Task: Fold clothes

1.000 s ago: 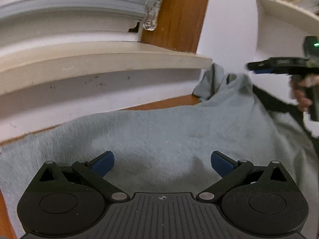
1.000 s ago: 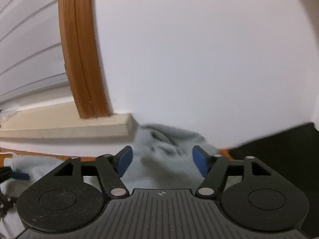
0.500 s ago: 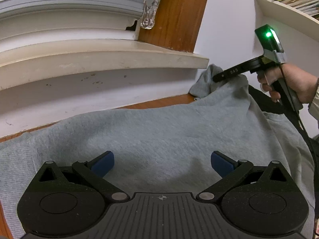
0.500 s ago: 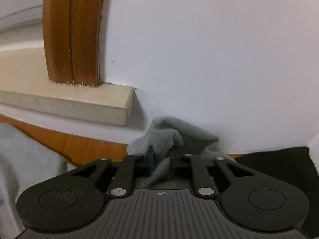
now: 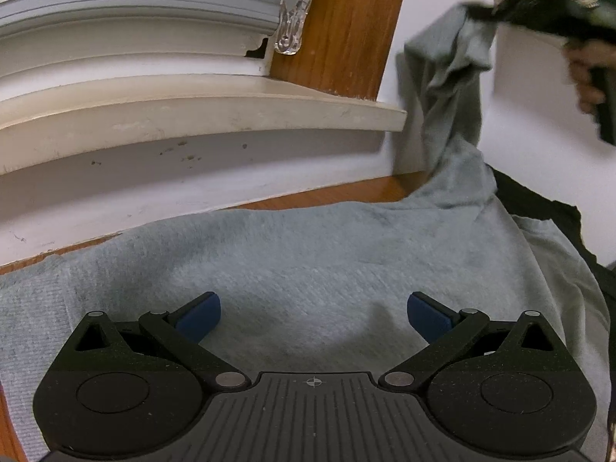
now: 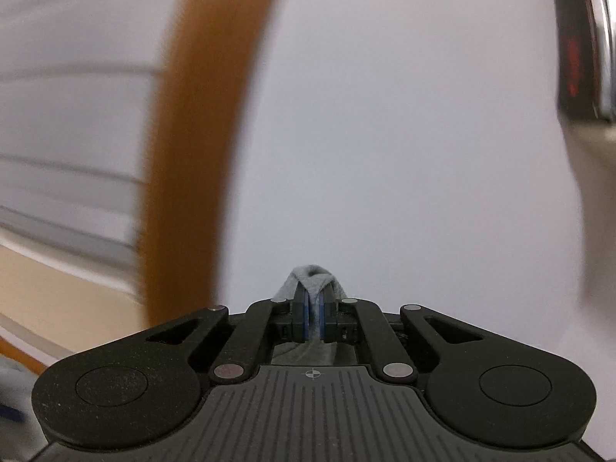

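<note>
Grey garment (image 5: 327,254): soft matt knit cloth. Window frame (image 5: 338,27): varnished wood. Left gripper (image 5: 313,310): matt black plastic, blue pads.

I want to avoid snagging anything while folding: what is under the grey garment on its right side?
A black cloth shows from under the grey garment at its right edge. How far it reaches underneath is covered. Brown wood shows along the far edge.

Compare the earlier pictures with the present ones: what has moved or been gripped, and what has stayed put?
The right gripper has just closed its jaws on a corner of the grey garment and lifted it up beside the wall, so that part now hangs raised. The left gripper stays open over the garment, whose main body still lies flat.
</note>
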A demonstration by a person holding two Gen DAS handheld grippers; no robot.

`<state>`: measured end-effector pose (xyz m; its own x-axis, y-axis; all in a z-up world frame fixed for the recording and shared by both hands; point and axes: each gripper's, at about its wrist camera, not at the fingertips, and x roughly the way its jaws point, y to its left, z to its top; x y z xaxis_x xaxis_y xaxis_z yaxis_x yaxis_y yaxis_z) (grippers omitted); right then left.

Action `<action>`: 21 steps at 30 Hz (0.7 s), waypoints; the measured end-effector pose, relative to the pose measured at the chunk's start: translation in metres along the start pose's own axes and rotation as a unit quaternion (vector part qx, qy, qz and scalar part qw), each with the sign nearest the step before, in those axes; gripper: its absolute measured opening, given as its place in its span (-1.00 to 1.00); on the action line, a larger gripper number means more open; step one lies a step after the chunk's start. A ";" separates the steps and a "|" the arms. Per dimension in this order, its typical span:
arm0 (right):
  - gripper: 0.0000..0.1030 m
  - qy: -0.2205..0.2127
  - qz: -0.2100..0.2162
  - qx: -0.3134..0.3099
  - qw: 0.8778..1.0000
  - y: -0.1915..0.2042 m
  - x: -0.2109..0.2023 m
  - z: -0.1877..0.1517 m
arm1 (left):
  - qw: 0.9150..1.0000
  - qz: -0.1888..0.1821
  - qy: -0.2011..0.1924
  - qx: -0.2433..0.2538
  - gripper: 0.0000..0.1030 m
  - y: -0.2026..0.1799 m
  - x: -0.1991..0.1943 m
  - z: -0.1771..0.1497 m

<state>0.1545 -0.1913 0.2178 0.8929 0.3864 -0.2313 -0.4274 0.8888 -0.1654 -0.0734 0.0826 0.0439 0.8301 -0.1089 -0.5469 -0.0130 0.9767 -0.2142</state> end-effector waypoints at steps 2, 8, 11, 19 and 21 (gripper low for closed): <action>-0.87 0.016 0.064 0.007 0.998 0.015 -0.014 -0.001 | 1.000 0.000 -0.001 0.000 1.00 0.000 0.000 0.000; -0.27 0.070 0.126 0.002 0.990 0.032 -0.036 -0.042 | 1.000 -0.002 -0.003 -0.003 1.00 0.001 0.000 -0.001; -0.22 0.096 0.102 0.008 0.990 0.016 -0.036 -0.071 | 1.000 -0.003 -0.002 -0.003 1.00 0.002 0.000 -0.002; -0.19 0.195 0.032 0.067 0.978 -0.046 -0.036 -0.186 | 1.000 -0.003 -0.004 -0.003 1.00 0.003 -0.001 -0.004; -0.13 0.202 0.025 0.087 0.975 -0.058 -0.035 -0.206 | 1.000 -0.002 -0.006 0.002 1.00 0.001 -0.001 -0.004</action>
<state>0.1187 -0.3074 0.0382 0.7281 0.3334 -0.5989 -0.4078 0.9130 0.0125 -0.0761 0.0829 0.0408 0.8373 -0.1109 -0.5354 -0.0069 0.9770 -0.2132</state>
